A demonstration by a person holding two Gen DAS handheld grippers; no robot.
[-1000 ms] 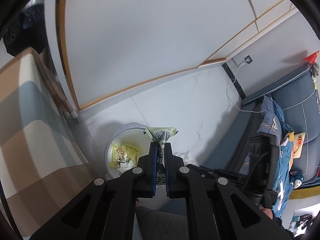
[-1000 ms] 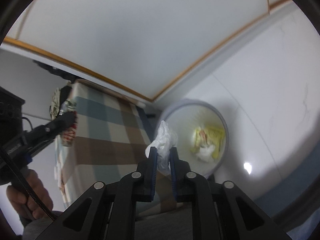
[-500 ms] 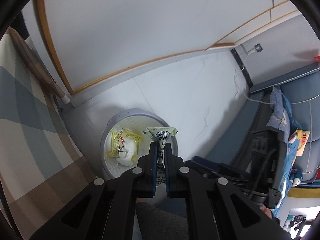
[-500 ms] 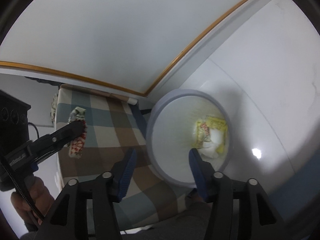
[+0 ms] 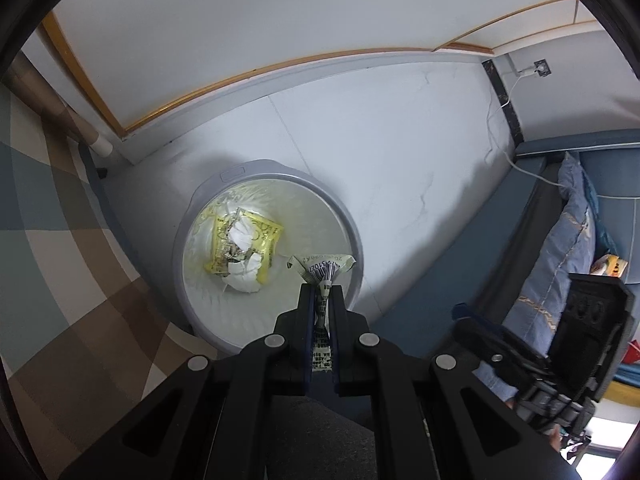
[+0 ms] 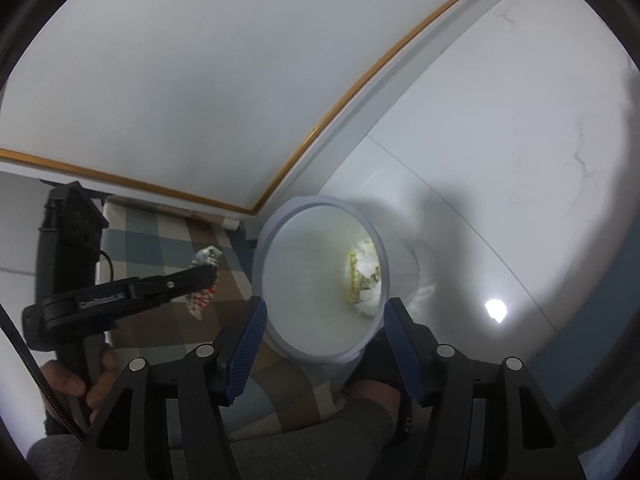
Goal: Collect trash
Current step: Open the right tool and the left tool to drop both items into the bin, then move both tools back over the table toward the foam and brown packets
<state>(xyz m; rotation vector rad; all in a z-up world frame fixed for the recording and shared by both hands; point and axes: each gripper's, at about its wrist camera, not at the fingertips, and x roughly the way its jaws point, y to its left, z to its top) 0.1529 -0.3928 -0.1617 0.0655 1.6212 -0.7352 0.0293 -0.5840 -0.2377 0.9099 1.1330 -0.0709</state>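
Note:
A round grey trash bin [image 5: 240,171] stands on the floor with a yellow wrapper [image 5: 266,236] and white tissue [image 5: 244,278] at its bottom. My left gripper [image 5: 321,293] hangs over the bin's right rim, shut on a pale green wrapper [image 5: 322,270] with a barcode. In the right wrist view the left gripper [image 6: 202,277] reaches in from the left with that wrapper [image 6: 200,303]. My right gripper [image 6: 325,308] is open above the bin [image 6: 320,201], with nothing between its blue fingers [image 6: 250,332].
A table with a checked brown, blue and cream cloth [image 5: 48,264] stands left of the bin. A blue sofa with a pillow [image 5: 560,248] is on the right. White floor tiles [image 5: 400,152] run to the wall, where a cable [image 5: 500,96] hangs from a socket.
My right gripper opened and the white tissue it held dropped into the bin. Both grippers tipped further down over the bin. The left one kept its wrapper.

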